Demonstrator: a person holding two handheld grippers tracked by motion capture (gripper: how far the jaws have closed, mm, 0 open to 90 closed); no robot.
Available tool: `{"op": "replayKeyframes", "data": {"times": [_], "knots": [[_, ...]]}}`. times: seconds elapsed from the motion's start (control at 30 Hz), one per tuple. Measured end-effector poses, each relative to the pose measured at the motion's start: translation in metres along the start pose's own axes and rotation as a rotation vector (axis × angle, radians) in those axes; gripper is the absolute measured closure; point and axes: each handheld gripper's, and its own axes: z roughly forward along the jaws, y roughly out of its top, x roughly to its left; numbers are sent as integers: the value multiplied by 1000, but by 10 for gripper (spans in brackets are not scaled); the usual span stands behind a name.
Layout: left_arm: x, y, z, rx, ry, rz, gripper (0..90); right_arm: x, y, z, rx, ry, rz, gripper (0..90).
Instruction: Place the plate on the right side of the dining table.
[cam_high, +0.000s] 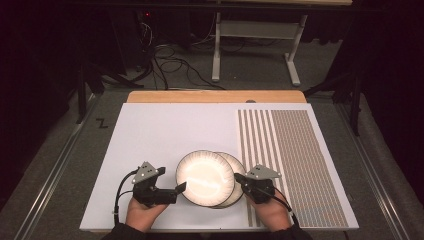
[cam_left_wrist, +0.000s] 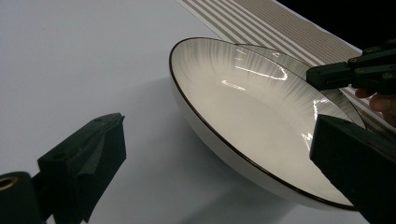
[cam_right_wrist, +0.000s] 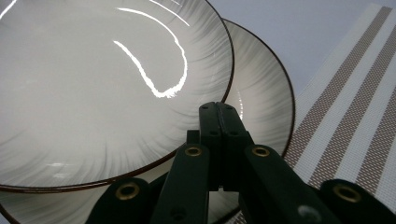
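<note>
Two white plates are lying overlapped between the grippers. The upper plate (cam_high: 204, 178) is tilting, its rim sitting between the spread jaws of the left gripper (cam_high: 172, 182), not yet pinched. The right gripper (cam_right_wrist: 219, 140) is closed over the near edge of the lower plate (cam_right_wrist: 261, 88). A striped mat (cam_high: 295, 160) is lying beside it on the white table (cam_high: 165, 130); cables (cam_high: 175, 65) are trailing across the floor beyond.
</note>
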Motion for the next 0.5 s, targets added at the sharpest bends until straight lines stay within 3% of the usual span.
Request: {"op": "replayKeyframes", "data": {"times": [0.1, 0.5], "knots": [[-1, 1, 1, 8, -9, -15, 63, 4, 1, 2, 6, 5, -19, 900], [0, 1, 21, 86, -59, -101, 155, 5, 1, 1, 3, 12, -15, 900]]}}
